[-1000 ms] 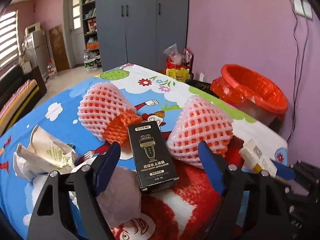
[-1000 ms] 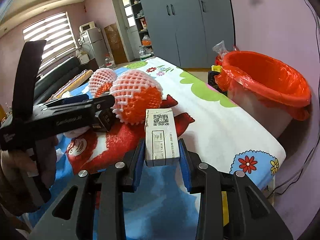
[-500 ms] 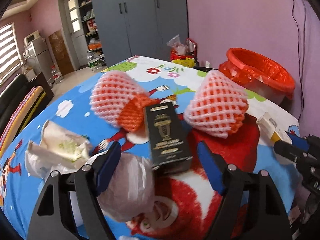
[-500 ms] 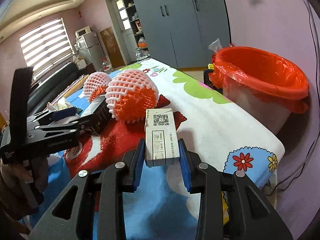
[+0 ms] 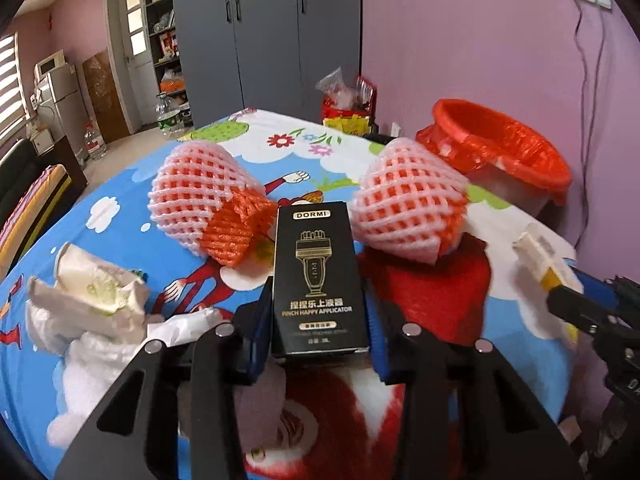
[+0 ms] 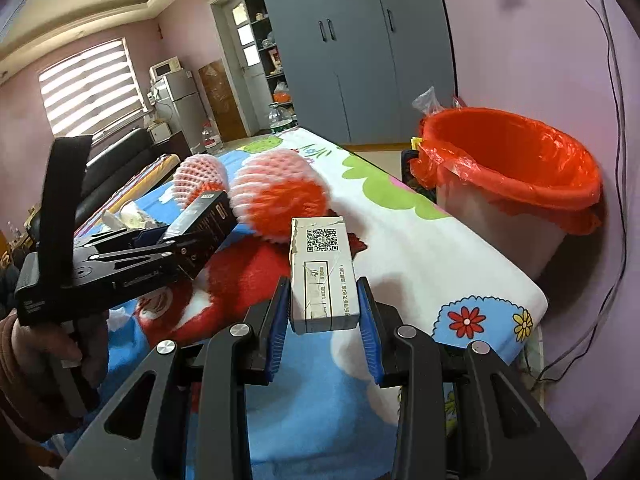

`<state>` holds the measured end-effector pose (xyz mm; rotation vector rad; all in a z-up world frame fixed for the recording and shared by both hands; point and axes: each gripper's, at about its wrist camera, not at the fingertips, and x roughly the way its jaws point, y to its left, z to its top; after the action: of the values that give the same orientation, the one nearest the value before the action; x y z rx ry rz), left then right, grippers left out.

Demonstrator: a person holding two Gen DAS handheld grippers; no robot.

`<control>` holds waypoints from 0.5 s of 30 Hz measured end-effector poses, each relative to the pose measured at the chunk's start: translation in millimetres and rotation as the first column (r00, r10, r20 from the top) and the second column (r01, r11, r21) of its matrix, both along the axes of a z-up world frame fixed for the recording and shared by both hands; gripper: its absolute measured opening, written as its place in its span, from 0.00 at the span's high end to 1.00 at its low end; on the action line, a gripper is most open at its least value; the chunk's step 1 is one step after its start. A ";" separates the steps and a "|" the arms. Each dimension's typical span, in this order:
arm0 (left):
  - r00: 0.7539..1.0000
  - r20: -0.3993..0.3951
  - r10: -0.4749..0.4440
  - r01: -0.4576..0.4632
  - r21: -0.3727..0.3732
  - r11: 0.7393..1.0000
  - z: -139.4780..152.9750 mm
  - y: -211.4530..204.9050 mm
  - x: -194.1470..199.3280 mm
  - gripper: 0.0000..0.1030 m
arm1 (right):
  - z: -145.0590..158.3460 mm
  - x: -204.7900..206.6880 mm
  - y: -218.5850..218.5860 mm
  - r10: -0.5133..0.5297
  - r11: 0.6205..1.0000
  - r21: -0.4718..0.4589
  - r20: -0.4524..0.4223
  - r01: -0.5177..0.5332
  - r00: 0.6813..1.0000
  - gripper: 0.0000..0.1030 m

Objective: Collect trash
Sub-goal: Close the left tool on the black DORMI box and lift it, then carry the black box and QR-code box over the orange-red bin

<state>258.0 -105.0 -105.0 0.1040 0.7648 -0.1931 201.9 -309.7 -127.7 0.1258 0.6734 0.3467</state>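
L gripper (image 5: 320,320): jaws just closed onto black box (image 5: 318,276), over bed (image 5: 120,236) | R gripper (image 6: 323,316): clamped on white box (image 6: 322,276), above bed edge | bin (image 6: 516,184) near, R of bed

My right gripper (image 6: 322,316) clamps a pale carton with a QR code (image 6: 322,276), pads pressed to both its sides. To the left, my left gripper (image 6: 188,246) pinches a black box (image 6: 206,216), its jaws just closed. Two foam fruit nets (image 6: 280,196) lie beyond on the cartoon tablecloth (image 6: 420,256). The red-lined bin (image 6: 516,168) stands off the table's right edge.
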 end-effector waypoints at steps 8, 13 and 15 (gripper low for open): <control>0.997 0.070 -0.033 0.035 -0.027 0.999 22.6 1.1 -52.5 0.62 | 17.2 -25.2 10.8 0.006 0.999 -0.034 0.040 -0.005 0.999 0.68; 0.995 0.095 -0.037 0.041 -0.049 0.998 32.4 6.0 -76.3 0.62 | 25.5 -38.9 15.9 0.001 0.999 -0.053 0.054 0.002 0.999 0.68; 0.993 0.108 -0.037 0.043 -0.057 0.997 36.6 7.9 -85.1 0.62 | 29.5 -45.2 18.0 -0.004 0.998 -0.059 0.064 0.008 0.998 0.68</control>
<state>172.9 -97.1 -68.4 0.0731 0.6503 -0.2462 156.6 -291.7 -98.3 0.0606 0.6193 0.3232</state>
